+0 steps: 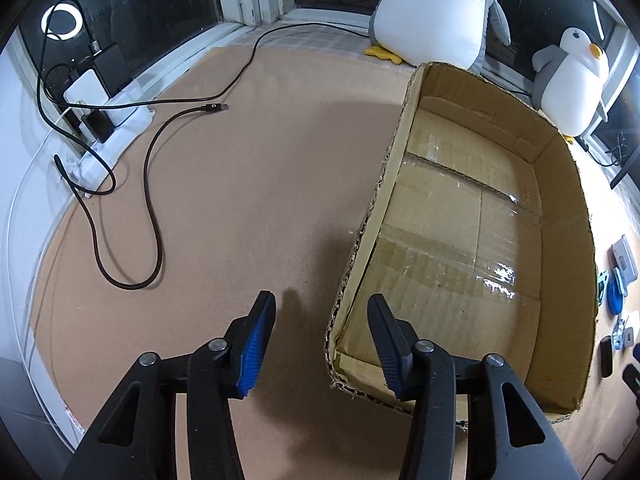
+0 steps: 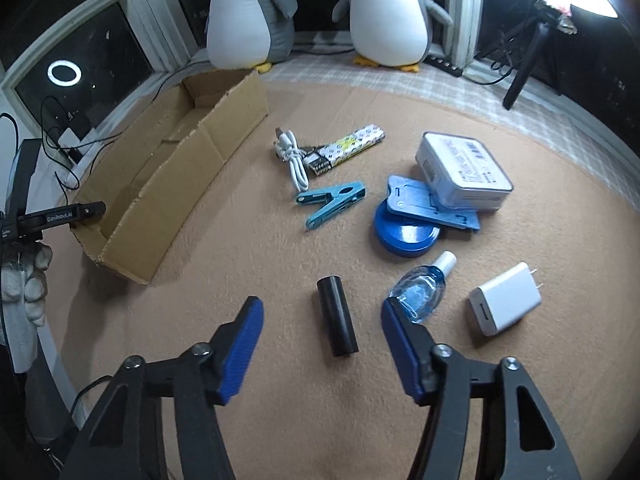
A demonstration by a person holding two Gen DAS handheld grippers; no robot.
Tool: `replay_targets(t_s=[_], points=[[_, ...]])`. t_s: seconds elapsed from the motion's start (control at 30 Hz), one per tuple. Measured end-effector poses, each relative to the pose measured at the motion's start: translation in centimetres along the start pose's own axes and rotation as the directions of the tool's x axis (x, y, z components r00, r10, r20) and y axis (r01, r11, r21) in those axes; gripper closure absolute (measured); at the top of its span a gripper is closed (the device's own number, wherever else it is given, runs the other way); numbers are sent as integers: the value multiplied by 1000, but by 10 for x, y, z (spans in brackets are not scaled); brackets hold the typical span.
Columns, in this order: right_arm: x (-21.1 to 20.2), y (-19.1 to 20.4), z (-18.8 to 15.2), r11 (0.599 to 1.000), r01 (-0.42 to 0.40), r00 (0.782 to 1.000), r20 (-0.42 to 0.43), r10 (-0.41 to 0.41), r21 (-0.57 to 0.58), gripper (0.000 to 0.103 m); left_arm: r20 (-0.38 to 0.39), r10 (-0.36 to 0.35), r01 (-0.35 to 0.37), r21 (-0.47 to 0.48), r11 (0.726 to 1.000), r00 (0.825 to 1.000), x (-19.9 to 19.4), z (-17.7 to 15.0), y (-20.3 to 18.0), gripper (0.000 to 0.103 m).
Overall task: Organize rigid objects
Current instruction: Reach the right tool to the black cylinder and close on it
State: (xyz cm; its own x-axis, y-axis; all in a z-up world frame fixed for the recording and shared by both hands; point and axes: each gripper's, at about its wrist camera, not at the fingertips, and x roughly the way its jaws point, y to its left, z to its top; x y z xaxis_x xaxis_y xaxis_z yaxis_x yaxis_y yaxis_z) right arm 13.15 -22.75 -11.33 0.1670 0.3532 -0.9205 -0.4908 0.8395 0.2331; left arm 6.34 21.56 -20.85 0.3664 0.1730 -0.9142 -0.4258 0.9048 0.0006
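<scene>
Both tools hang spread and empty over the tan felt-covered table, one by the box and one by the loose objects.

The left tool [image 1: 322,332] straddles the near left wall of the shallow cardboard box [image 1: 560,184], jaws apart and holding nothing. The right tool [image 2: 322,336] is spread wide above a black cylinder [image 2: 337,322] lying between its fingers and apart from both pads. Just right of it lie a small blue-liquid bottle [image 2: 420,290] and a white USB charger [image 2: 505,298]. Farther back sit a blue round lid [image 2: 404,236] under a blue card [image 2: 430,204], a white case [image 2: 462,170], a blue clothespin [image 2: 330,202], a coiled white cable [image 2: 292,158] and a patterned stick [image 2: 352,144]. In the right wrist view the box [image 2: 192,176] stands to the left of them.
</scene>
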Motion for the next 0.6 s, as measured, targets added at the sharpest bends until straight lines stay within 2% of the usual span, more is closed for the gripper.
replay_targets(t_s=[0.03,0.3,0.6], points=[[4,-1,1,1000,-4,1000,-15,4,-3,58,-2,0,0,1,1000,1000,1,0,0,54],[25,-4,4,1000,-21,996,-91,19,-16,67,-11,-10,10,-3,1000,1000,5,1,1,55],[35,3,4,998,19,993,-119,-25,-53,79,-17,-6,7,8,1000,1000,10,3,-2,57]])
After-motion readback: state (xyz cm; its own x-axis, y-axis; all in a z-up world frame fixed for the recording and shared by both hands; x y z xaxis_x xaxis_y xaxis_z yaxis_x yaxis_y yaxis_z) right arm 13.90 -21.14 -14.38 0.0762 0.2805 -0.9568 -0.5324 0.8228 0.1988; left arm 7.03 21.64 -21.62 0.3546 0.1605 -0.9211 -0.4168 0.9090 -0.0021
